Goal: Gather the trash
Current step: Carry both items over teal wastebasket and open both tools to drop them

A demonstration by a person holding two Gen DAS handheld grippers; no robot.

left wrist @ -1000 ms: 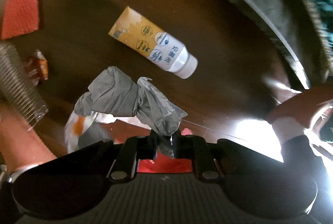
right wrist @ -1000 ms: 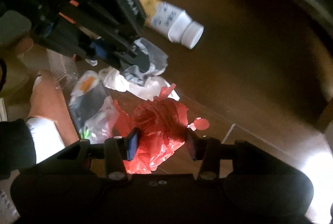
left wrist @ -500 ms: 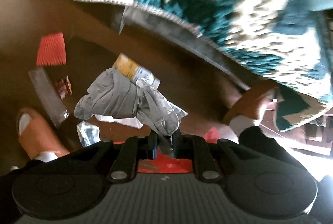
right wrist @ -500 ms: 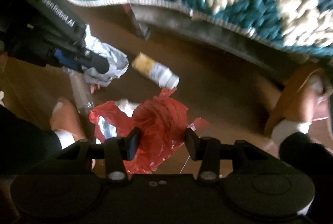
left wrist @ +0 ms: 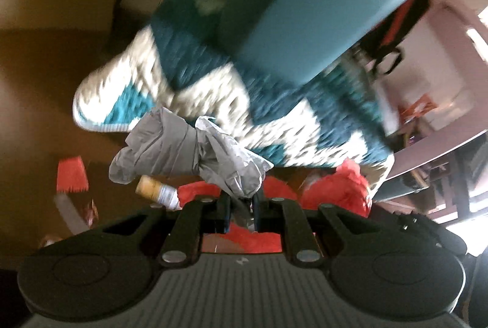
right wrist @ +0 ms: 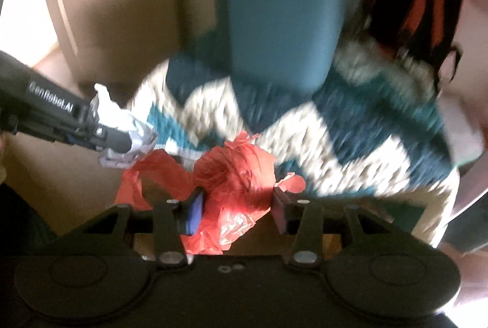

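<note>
Yellow bottle shows only past left tool's grey bag.

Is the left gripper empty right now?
No, the left gripper is shut on a crumpled grey bag between its fingers.

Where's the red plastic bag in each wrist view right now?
Left wrist: red plastic bag lower right of centre, beyond the left gripper.
Right wrist: red plastic bag centre-bottom, between the right gripper fingers.
Shared landmark: teal-and-cream rug.
</note>
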